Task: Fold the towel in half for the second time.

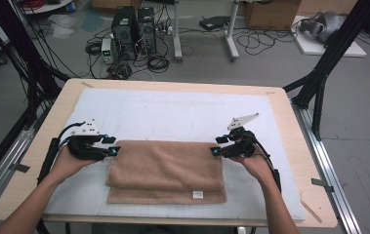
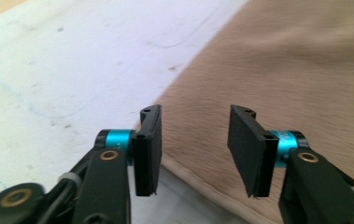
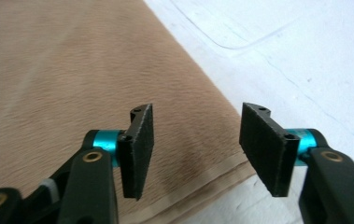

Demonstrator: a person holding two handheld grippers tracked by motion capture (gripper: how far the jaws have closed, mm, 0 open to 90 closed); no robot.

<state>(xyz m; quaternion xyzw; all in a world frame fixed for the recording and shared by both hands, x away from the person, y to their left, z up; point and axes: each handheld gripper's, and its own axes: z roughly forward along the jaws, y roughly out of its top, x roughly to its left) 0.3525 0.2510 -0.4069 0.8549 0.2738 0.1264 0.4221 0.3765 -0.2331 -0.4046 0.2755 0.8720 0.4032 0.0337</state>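
On the white mat [image 1: 138, 114] that covered the pale wooden table [image 1: 295, 161], a tan towel [image 1: 165, 170] lay folded in half, its upper layer stopping short of the near edge so that a strip of the lower layer showed, a small white label [image 1: 198, 194] sewn near the right near corner; the fold ran along the far side, which looked like the result of carrying one edge over the other. At the towel's far left corner sat the left gripper [image 1: 115, 151], and at the far right corner the right gripper [image 1: 215, 151], each held low and pointing inward, probably because those corners were where the cloth had just been laid down; both stood with jaws apart and nothing pinched, the flat black pads [image 2: 149, 149] in the left gripper view straddling the towel's edge without pressing it, the pads [image 3: 139, 149] in the right gripper view likewise hanging just above the nap. The cloth looked soft, short-piled and limp, with a flat woven hem; the mat was smooth, matte and faintly marked with lines.
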